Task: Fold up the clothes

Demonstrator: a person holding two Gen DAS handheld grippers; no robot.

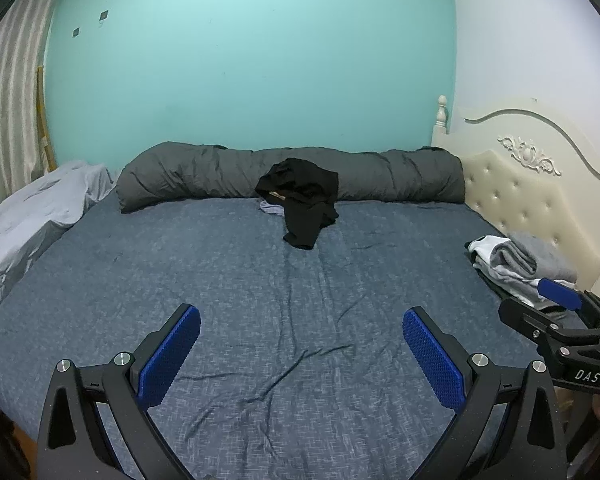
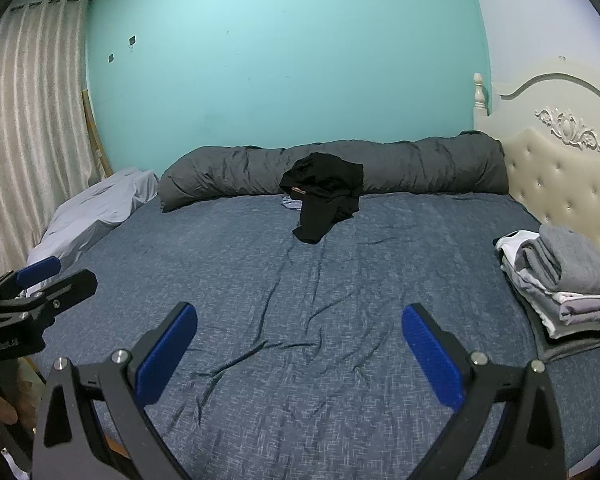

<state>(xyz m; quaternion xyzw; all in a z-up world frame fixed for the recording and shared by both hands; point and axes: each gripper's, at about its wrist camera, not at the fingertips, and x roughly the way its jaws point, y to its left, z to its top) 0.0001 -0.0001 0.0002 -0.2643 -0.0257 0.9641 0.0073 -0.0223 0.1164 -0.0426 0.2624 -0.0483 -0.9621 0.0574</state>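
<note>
A crumpled black garment [image 1: 302, 200] lies at the far middle of the bed, partly up against a rolled grey duvet; it also shows in the right wrist view [image 2: 326, 196]. A small pale lilac piece [image 1: 270, 208] peeks out under it. A stack of folded grey and white clothes [image 2: 560, 284] sits at the right by the headboard, and shows in the left wrist view [image 1: 516, 268]. My left gripper [image 1: 300, 316] is open and empty above the near sheet. My right gripper [image 2: 300, 314] is open and empty too, beside it.
A blue sheet [image 1: 260, 300] covers the bed. The rolled grey duvet [image 1: 220, 172] runs along the teal wall. A pale grey quilt [image 1: 32, 220] is heaped at the left. A cream tufted headboard [image 2: 560, 184] stands at the right, and a curtain [image 2: 28, 120] hangs left.
</note>
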